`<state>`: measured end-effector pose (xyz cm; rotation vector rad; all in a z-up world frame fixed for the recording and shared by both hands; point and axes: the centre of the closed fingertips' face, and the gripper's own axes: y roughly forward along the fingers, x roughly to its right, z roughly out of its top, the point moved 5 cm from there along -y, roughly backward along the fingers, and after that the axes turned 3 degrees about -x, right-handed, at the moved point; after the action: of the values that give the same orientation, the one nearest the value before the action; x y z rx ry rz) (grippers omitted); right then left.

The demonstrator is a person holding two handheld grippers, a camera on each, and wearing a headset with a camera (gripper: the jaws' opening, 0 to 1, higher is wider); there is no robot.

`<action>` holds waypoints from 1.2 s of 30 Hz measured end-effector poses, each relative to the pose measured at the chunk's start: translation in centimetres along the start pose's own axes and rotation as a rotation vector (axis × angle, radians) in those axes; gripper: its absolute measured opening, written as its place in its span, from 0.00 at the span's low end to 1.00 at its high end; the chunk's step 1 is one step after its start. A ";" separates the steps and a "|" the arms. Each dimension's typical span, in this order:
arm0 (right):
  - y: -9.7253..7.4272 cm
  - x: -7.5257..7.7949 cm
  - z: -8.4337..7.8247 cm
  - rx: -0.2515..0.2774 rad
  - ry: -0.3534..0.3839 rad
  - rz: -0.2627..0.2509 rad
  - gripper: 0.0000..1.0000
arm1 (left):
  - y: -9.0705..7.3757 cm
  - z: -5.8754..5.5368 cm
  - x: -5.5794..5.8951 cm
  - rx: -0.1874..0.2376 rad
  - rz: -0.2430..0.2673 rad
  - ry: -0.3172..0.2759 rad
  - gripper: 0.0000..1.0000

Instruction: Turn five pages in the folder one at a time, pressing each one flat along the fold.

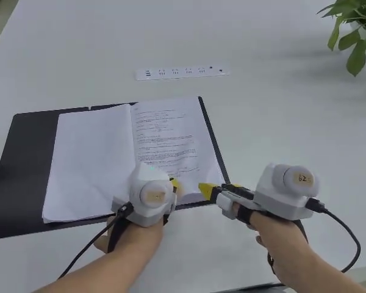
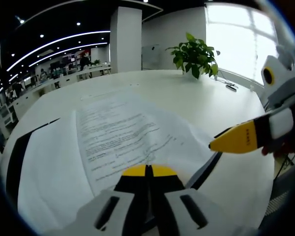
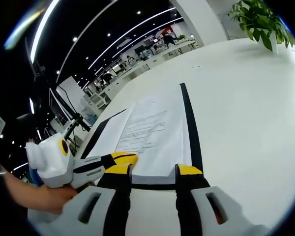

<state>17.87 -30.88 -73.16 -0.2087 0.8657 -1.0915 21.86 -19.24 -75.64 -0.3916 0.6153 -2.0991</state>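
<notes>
1. While the open black plastic folder (image 1: 24, 152) lies mid-way on the white tabletop (image 1: 280, 110), both grippers sit at its six o'clock edge. No white printed page (image 1: 165, 137) is lifted, so a turn seems about to start.
2. The left gripper (image 2: 147, 170) has its fingers pressed together with nothing visibly between them. The right gripper (image 3: 154, 169) has its fingers apart and empty.
3. The next move likely calls for pinching the right-hand page's five o'clock corner.
4. The head view adds a white power strip (image 1: 182, 72) at twelve o'clock, while the gripper views reveal the finger gaps.
</notes>
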 end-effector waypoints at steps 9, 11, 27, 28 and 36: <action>0.5 1.3 -0.1 0.016 0.101 -0.067 0.01 | 0.0 0.0 0.0 -0.001 -0.003 -0.005 0.00; 0.6 1.2 -0.2 0.015 0.110 -0.071 0.00 | 0.1 0.0 0.0 -0.002 -0.002 -0.009 0.00; -1.4 -2.2 2.0 0.097 0.033 -0.004 0.00 | -3.9 -0.4 -1.3 -0.053 -0.097 -0.078 0.16; -1.6 -2.6 2.1 0.103 0.030 0.003 0.00 | -4.4 -0.4 -1.5 -0.041 -0.093 -0.073 0.17; -2.5 -7.0 3.6 0.170 0.045 0.123 0.00 | -9.3 -0.7 -4.1 0.014 -0.069 -0.092 0.22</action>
<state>17.47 -27.13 -65.86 0.0105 0.8100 -1.0513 17.53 -11.19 -71.20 -0.5056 0.5399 -2.1365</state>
